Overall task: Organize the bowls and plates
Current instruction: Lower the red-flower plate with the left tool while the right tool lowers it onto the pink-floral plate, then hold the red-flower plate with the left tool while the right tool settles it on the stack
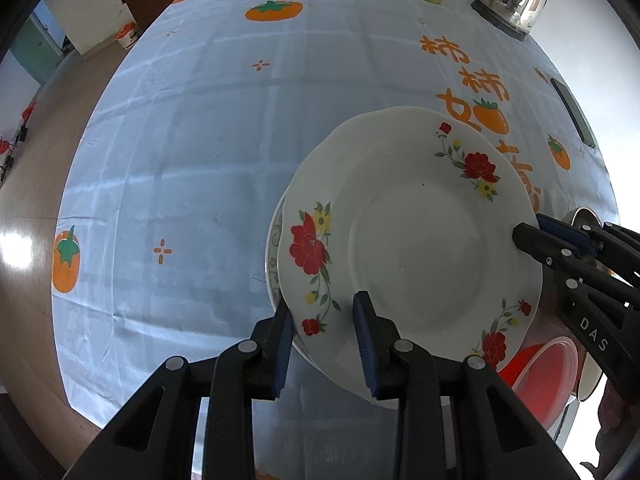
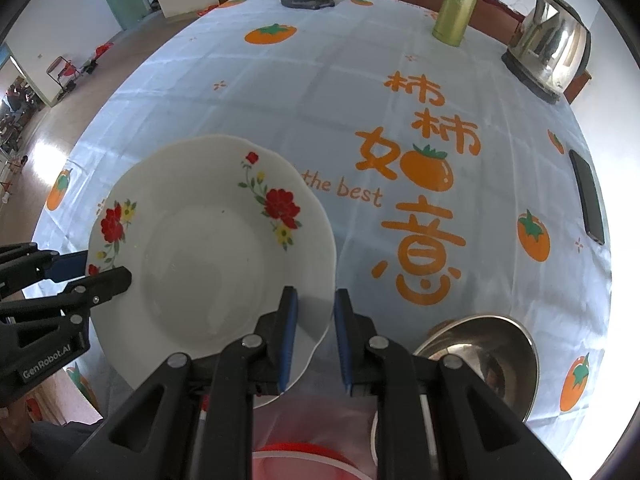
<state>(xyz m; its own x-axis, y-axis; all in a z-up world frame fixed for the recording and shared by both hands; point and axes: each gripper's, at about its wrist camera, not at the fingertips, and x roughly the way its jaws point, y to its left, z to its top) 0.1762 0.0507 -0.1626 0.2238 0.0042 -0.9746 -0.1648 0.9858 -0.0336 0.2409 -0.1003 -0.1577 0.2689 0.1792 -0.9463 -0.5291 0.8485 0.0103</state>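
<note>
The left hand-held gripper (image 1: 326, 344) straddles the near-left rim of a white plate (image 1: 408, 240), one blue-padded finger under the rim and the other over the inner face, so it appears to be gripping the plate. The plate is glossy ceramic with a scalloped edge, a shallow round well and sprays of red and yellow flowers on green stems around the rim. It sits tilted over a second, pale patterned plate (image 1: 273, 240), of which only a sliver of edge shows at the left. Both are over a bench (image 1: 180, 140) covered in a creased, pale blue cloth printed with orange persimmons. The right hand-held gripper (image 2: 316, 336) has its left finger over the plate's right rim and its right finger beyond the edge; whether it pinches the rim cannot be told. Just right of it sits a shiny steel bowl (image 2: 492, 356), and nearer the camera a translucent red plastic bowl (image 2: 304, 462).
</note>
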